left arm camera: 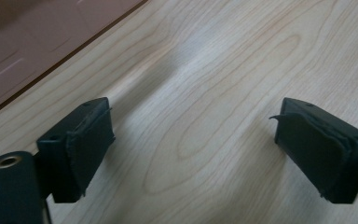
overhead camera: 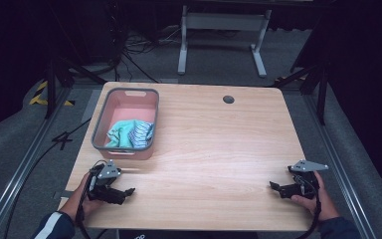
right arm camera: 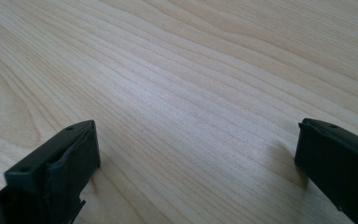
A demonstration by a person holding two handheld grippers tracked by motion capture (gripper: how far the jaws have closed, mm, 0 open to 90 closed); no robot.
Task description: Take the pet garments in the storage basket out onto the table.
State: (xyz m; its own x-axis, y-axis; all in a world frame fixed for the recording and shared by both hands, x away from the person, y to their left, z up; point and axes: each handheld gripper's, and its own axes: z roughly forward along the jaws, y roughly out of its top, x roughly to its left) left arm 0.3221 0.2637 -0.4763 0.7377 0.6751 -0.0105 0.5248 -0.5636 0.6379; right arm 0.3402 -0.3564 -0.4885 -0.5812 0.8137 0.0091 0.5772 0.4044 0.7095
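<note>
So I'm sitting at the desk (overhead camera: 214, 149) with both grippers resting near my edge of it, and the only thing worth going for is the pile of cloth (overhead camera: 130, 133) in the pink basket (overhead camera: 101, 117). My left gripper (overhead camera: 129, 191) is parked just on my side of the basket, its fingers (left arm camera: 86, 140) spread wide with nothing but bare wood between them. My right gripper (overhead camera: 272, 185) is well away from the basket, over toward the other side of the desk, fingers (right arm camera: 63, 165) also released and gripping nothing.

My guess at the step in hand: getting the left gripper up and over the basket's near wall, since it's the closer one. Doing that well probably means lifting clear of the rim first rather than sliding forward, because the basket looks light and a bump could shove it. Then I'd be coming down from above onto a raised fold of the cloth, not scraping along the bottom.

The cloth itself: a crumpled heap, mostly teal-green, with a white-and-blue striped piece bunched against it on the side farther from the basket's left wall. It's lying in the half of the basket nearer me, the far half showing bare pink floor. Soft and floppy, I'm figuring, so it'll drape and could snag on the rim coming out. Can't tell whether it's one piece or two.
</note>
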